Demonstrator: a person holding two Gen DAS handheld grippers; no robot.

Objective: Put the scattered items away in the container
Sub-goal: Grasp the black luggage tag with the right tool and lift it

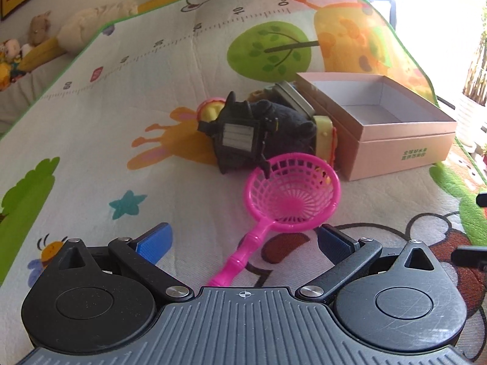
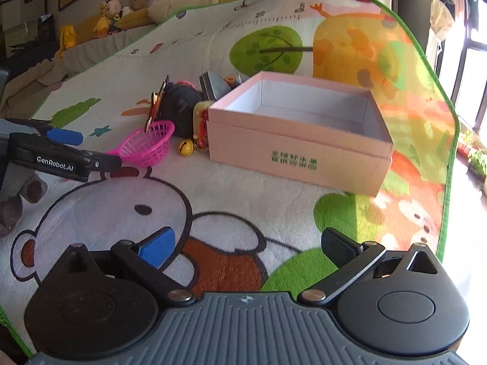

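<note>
While both grippers hover over the play mat (image 1: 91, 121), we see the left gripper (image 1: 243, 241) with jaws wide open, straddling the handle of the pink net scoop (image 1: 289, 194) without touching it. The right gripper (image 2: 246, 245) also has jaws wide open, holding nothing. The pink box (image 2: 298, 140) sits open on the mat. Piled just left of it: a black plush toy (image 1: 286, 121), a dark toy house (image 1: 237, 143), a grey tin (image 1: 295, 97) and a gold bell (image 2: 185, 149).
</note>
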